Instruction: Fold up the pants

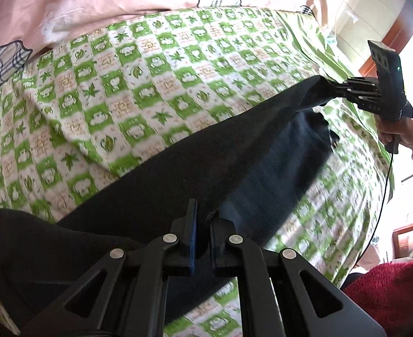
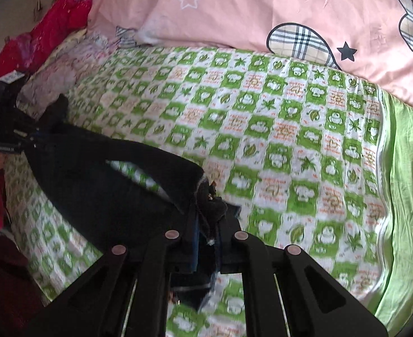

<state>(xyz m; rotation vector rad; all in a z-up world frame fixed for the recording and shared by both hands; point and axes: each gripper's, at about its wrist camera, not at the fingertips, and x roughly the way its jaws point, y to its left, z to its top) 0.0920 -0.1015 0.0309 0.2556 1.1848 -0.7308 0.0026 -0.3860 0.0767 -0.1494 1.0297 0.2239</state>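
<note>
Dark pants (image 1: 195, 165) hang stretched between my two grippers above the bed. My left gripper (image 1: 203, 221) is shut on one end of the pants, cloth pinched between its fingers. My right gripper (image 2: 206, 224) is shut on the other end, where frayed dark fabric (image 2: 212, 205) bunches between its fingers. In the left wrist view the right gripper (image 1: 338, 85) shows at the far right, clamped on the cloth. In the right wrist view the left gripper (image 2: 28, 140) shows at the far left, and the pants (image 2: 100, 174) sag between them.
A green and white checked sheet (image 2: 276, 140) covers the bed. A pink quilt with plaid shapes (image 2: 290, 14) lies along the far side. Red clothing (image 2: 63, 22) is piled at the left. A plain green sheet edge (image 2: 405, 182) runs on the right.
</note>
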